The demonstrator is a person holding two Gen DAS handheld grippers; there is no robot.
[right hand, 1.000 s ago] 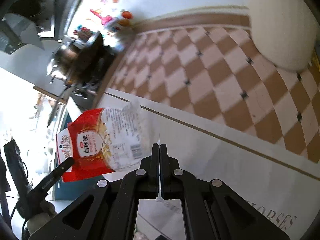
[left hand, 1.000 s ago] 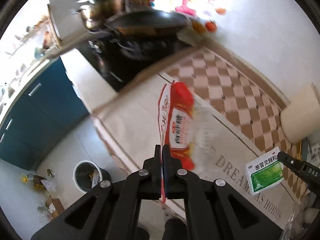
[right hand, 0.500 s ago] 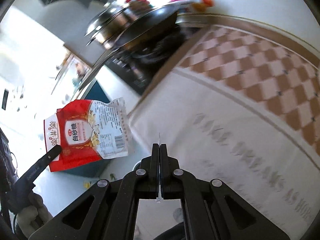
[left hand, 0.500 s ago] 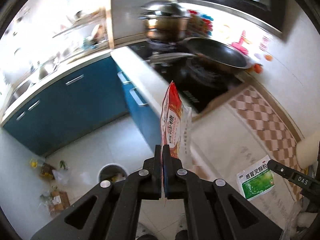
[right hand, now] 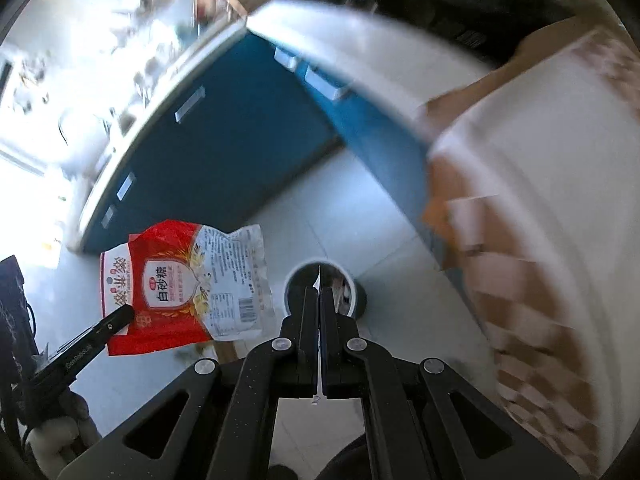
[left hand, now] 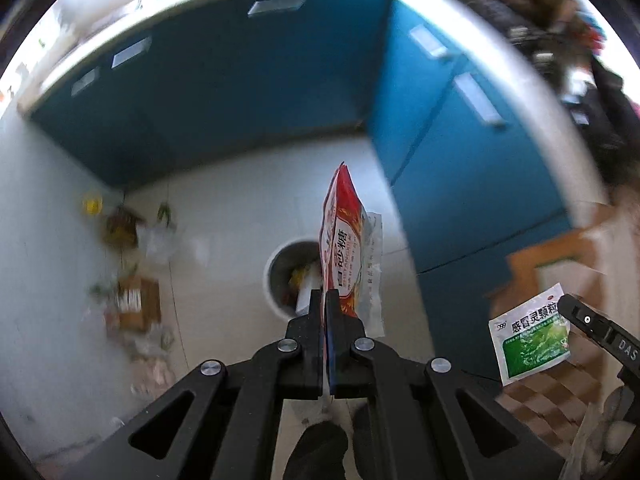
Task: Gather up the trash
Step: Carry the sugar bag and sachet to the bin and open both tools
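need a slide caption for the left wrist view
Left gripper clamps a red-and-clear plastic sugar bag above a round floor bin; the right gripper's green-and-white sachet hangs alongside.

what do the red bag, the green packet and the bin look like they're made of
Red bag: thin glossy plastic film, crinkled, part clear.
Green packet: glossy printed sachet, probably foil-lined plastic; flat with sealed edges.
Bin: dark, smooth wall with a pale rim, possibly plastic or metal; too blurred to tell.

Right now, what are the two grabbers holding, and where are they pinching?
The left gripper pinches the red sugar bag at its bottom corner. The right gripper pinches the green medicine sachet at its top right corner.
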